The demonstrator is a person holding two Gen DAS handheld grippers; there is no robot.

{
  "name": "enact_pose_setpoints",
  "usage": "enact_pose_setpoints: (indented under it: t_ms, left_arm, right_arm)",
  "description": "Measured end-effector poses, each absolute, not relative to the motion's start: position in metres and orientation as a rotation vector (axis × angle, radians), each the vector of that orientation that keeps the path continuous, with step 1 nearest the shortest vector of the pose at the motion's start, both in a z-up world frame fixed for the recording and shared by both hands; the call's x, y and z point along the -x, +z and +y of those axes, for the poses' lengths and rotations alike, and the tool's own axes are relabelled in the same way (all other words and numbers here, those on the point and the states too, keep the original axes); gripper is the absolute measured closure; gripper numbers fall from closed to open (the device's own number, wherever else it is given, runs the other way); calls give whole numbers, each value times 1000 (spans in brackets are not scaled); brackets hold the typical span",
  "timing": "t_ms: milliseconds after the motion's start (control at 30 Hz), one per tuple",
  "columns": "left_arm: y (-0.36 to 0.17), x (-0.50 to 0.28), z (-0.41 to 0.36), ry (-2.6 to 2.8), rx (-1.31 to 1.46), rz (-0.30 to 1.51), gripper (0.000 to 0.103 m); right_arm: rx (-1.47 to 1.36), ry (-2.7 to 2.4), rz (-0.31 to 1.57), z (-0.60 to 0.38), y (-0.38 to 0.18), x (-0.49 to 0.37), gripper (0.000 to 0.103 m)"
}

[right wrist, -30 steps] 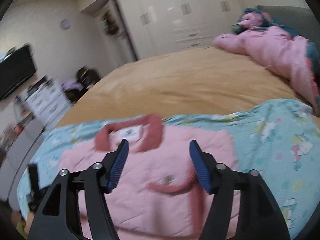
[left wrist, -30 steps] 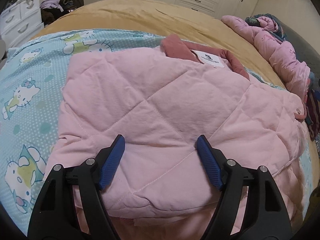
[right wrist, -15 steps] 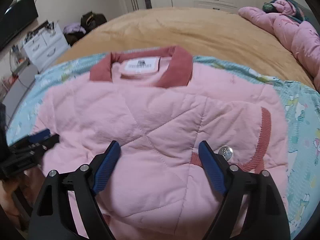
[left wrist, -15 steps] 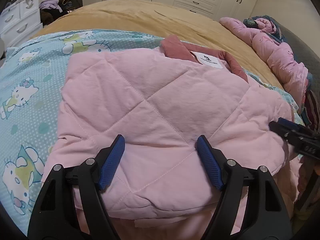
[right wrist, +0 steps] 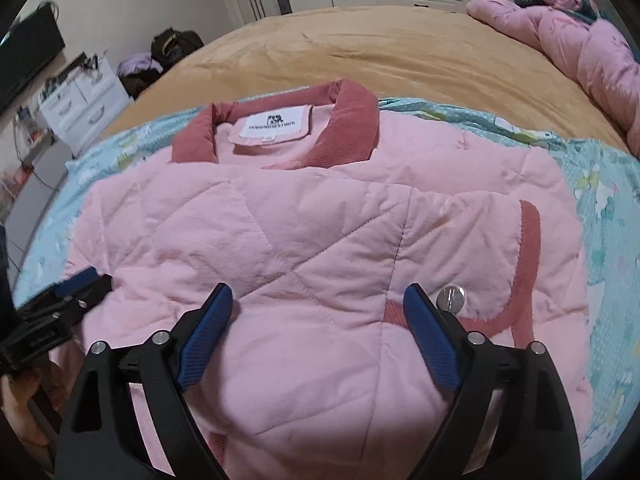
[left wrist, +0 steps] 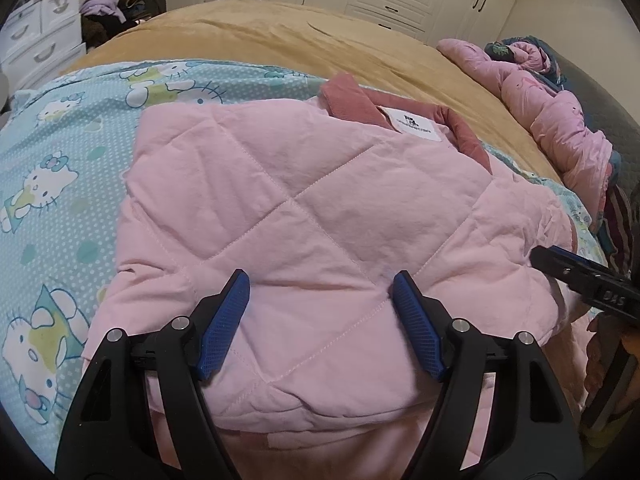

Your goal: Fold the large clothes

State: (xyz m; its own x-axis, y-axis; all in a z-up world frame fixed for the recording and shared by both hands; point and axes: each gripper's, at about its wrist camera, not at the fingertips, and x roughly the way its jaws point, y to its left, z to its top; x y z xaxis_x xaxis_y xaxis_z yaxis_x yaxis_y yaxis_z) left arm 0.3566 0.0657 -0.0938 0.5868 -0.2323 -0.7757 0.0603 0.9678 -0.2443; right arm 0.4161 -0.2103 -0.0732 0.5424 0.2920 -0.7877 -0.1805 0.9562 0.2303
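Blue cartoon sheet (left wrist: 60, 184) covers the bed; from the left wrist, the pink jacket (left wrist: 312, 216) fills mid-frame, the left gripper (left wrist: 320, 292) spread wide and empty over its lower edge. From the right wrist, the jacket (right wrist: 304, 248) sits centre, the right gripper (right wrist: 320, 308) likewise gaping, a snap button (right wrist: 451, 298) beside its finger.

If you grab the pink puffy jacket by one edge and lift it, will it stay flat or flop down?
Probably flop: the pink quilted jacket is soft padded cloth that already lies folded over itself. It looks puffy, so likely light for its bulk. The open right gripper may need a thick pinch, since the fabric bunches.
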Motion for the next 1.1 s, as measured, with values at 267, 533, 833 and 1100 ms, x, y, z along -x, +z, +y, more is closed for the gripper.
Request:
enact_pose_setpoints:
  t_ms: [267,533,833,1100]
  left_arm:
    - [-90,-350,65,-168,196,930,36]
    - [-82,-338,60,-193,208,927,17]
    - [-68,-325,54,-186,175,934,9]
    - [-43,-308,54,-203,198,899,9]
  right_arm:
    - [-167,261,940,-223,-65,-398,8]
    - [-205,268,903,-237,-46,-379,4]
    - [-232,299,860,-240,-26,-357,4]
    - [-230,341,808,-237,0,-333,4]
